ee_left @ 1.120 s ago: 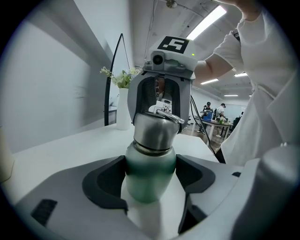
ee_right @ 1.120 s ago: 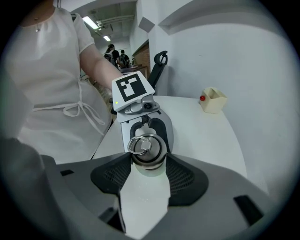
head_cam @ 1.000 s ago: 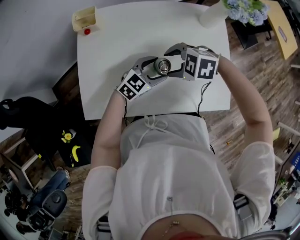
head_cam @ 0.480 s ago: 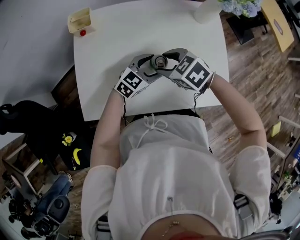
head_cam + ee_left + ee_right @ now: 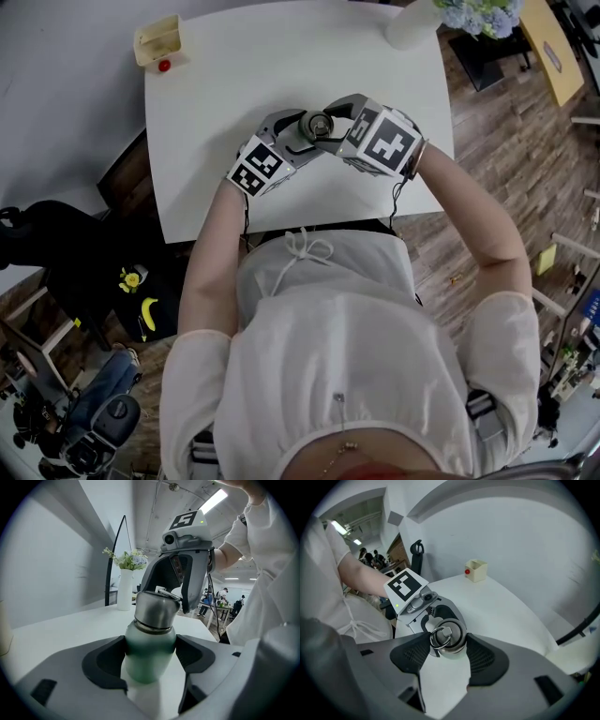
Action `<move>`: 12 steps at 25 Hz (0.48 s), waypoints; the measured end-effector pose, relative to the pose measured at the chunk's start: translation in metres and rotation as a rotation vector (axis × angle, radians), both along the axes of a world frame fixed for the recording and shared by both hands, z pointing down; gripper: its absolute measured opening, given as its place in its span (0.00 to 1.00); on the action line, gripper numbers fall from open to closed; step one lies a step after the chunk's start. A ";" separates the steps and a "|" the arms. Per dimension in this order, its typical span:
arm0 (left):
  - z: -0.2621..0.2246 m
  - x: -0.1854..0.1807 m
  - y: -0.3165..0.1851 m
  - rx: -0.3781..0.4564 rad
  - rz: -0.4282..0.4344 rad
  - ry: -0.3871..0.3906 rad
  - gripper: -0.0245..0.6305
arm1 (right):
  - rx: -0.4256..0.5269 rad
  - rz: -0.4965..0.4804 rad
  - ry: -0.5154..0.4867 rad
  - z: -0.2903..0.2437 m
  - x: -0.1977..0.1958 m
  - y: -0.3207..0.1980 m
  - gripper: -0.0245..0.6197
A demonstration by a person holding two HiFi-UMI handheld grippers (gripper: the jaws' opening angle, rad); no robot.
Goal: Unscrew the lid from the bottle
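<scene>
Both forearms (image 5: 214,246) angle inward; left gripper (image 5: 151,659) clamps the green bottle (image 5: 150,641), right gripper (image 5: 449,651) pinches its steel lid (image 5: 450,637) from above.

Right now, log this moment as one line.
left gripper: clamped on bottle body | right gripper: clamped on lid | lid: on bottle | bottle: upright on table

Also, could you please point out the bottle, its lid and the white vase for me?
bottle (image 5: 149,657): left gripper view, on its green body.
lid (image 5: 453,638): right gripper view, on its metal top, beside the ring.
white vase (image 5: 124,591): left gripper view, on the middle of its side.
</scene>
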State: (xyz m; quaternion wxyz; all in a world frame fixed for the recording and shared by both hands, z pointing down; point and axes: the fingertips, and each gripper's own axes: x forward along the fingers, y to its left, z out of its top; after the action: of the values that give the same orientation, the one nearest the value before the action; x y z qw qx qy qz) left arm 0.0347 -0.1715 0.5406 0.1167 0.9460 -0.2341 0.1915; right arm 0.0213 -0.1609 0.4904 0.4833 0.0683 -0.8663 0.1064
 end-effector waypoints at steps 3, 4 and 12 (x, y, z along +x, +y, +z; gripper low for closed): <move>0.001 0.000 0.000 -0.001 0.004 0.000 0.58 | 0.014 -0.152 0.017 0.000 0.000 0.002 0.43; 0.001 0.000 -0.001 -0.001 0.005 -0.001 0.58 | 0.021 -0.209 0.018 0.000 0.001 0.002 0.43; 0.002 0.000 -0.001 0.011 0.005 -0.014 0.58 | 0.047 -0.561 0.053 0.001 0.003 0.003 0.43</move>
State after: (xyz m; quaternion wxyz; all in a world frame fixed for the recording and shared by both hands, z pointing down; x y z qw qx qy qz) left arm 0.0343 -0.1727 0.5429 0.1095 0.9458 -0.2334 0.1974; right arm 0.0246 -0.1579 0.4916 0.5145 -0.1600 -0.8407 -0.0535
